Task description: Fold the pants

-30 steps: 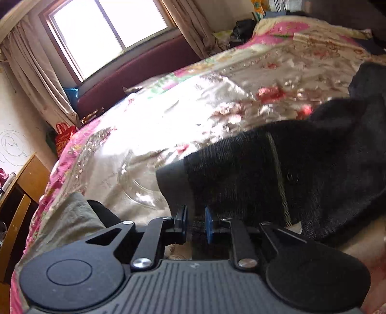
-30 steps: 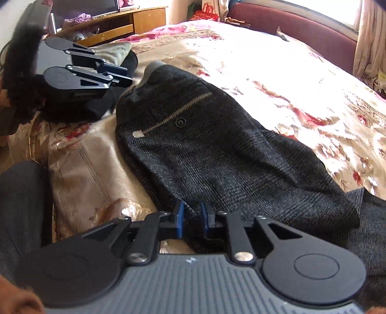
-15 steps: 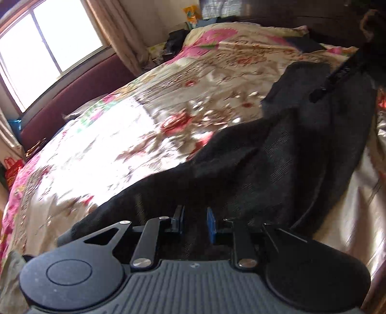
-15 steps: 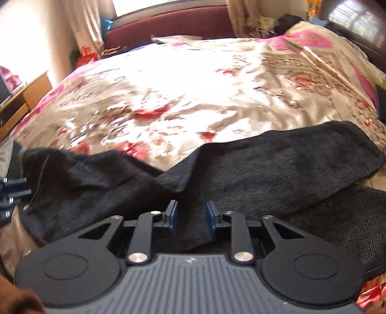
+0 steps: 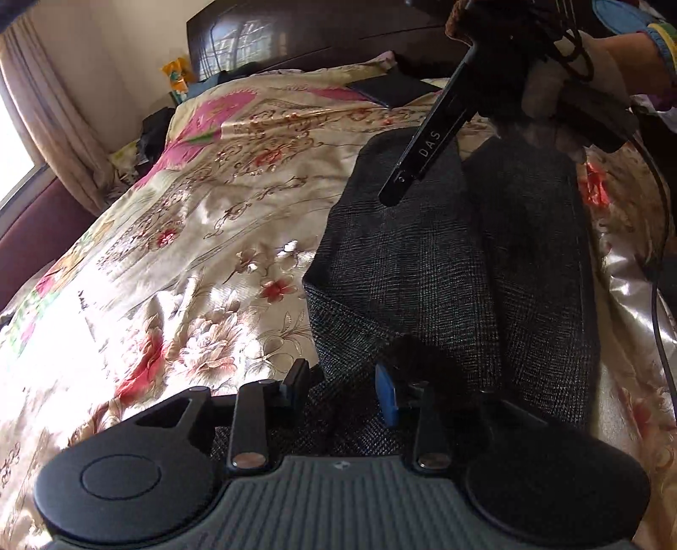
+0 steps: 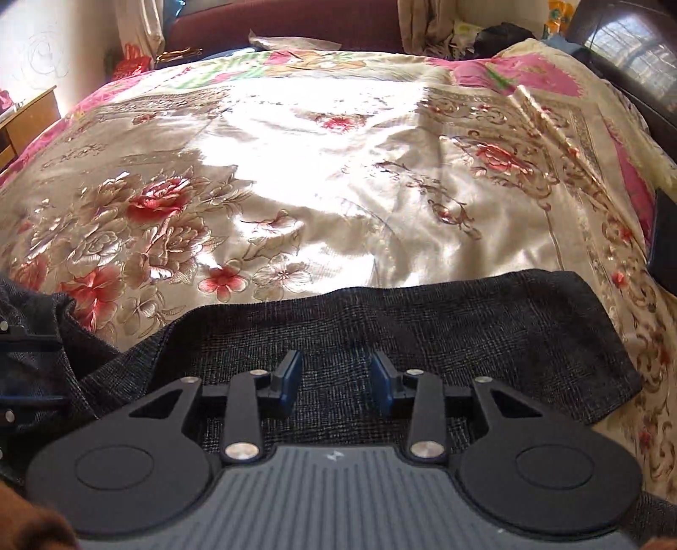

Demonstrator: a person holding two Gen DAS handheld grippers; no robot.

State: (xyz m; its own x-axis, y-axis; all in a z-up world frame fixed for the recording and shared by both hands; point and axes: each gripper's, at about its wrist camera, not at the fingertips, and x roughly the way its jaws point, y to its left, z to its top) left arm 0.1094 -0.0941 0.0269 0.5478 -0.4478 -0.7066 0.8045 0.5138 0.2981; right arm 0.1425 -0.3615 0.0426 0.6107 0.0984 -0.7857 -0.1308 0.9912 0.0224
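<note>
The dark grey checked pants lie folded over on the floral bedspread. My left gripper is open just above the near end of the pants, with cloth under and between its fingers. My right gripper is open over the pants, whose folded edge runs across the view. In the left wrist view the right gripper's black body hovers over the far end of the pants, held by a gloved hand. The left gripper's side shows at the left edge of the right wrist view.
A dark wooden headboard stands at the bed's far end. A maroon padded bench runs under the window. A dark flat object lies on the bed near the headboard. A wooden cabinet stands at the bed's left.
Both grippers opened, letting go of the pants. They carried the waist end over toward the leg end, so the pants now lie folded over.
</note>
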